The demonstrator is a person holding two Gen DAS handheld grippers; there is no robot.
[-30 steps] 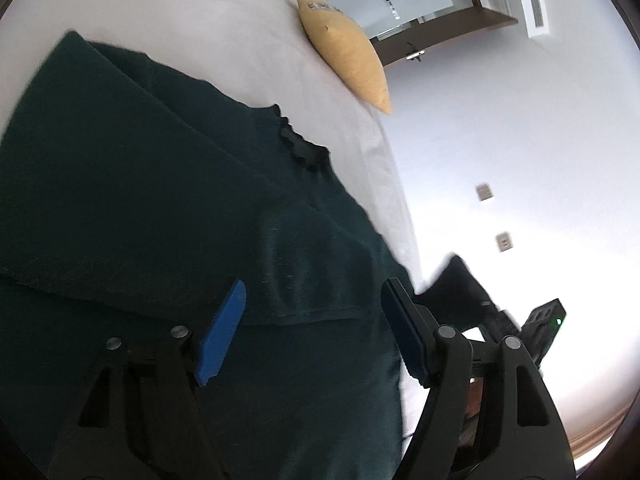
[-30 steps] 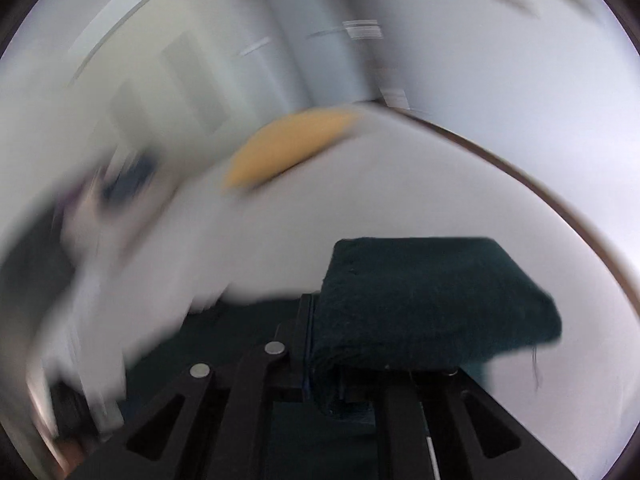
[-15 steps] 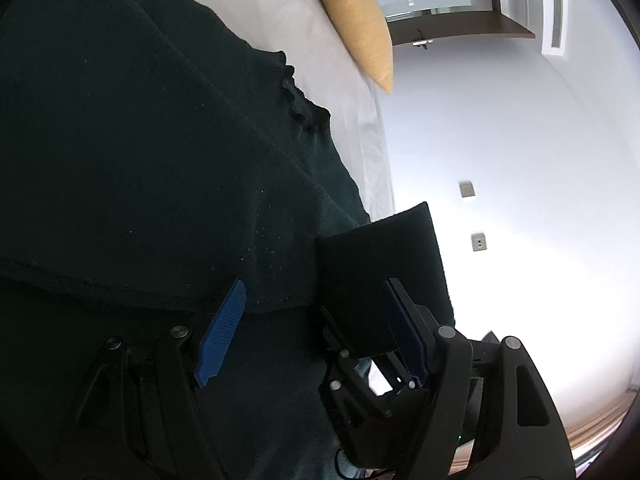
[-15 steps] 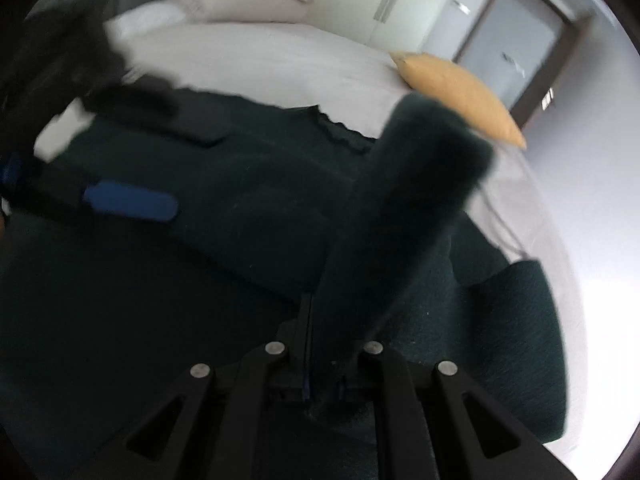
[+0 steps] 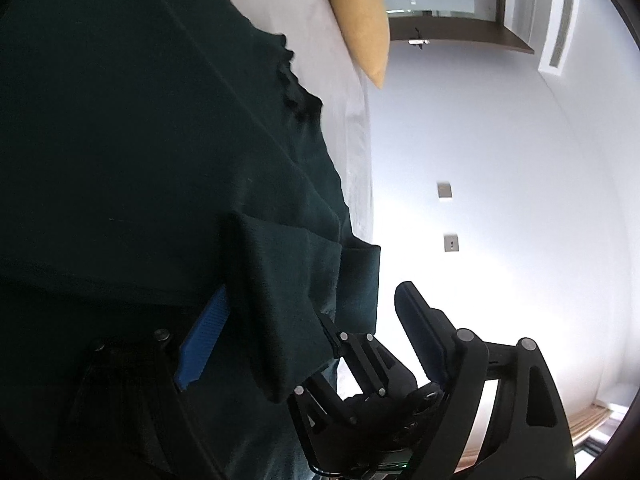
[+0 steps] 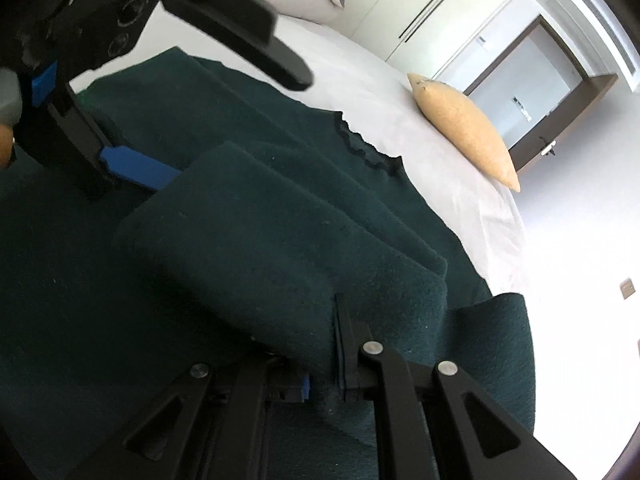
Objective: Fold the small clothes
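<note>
Dark-green knit top [image 6: 248, 152] is lying spread on the white bed [image 6: 420, 136]; the right gripper [image 6: 320, 360] is clamping its sleeve end [image 6: 260, 248] and laying it across the body; the left gripper [image 5: 312, 320] is waiting wide open around it; judging next, release and smooth.

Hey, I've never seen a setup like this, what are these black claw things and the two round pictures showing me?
No robot here: a person holds two hand grippers, each with a fisheye camera looking along its fingers, so one picture comes from each hand. A dark green sweater lies spread on a white bed, with a yellow pillow farther back. The right gripper is clamped on the sweater's sleeve, laying it across the body. The left gripper is open, its fingers either side of that sleeve.
</note>
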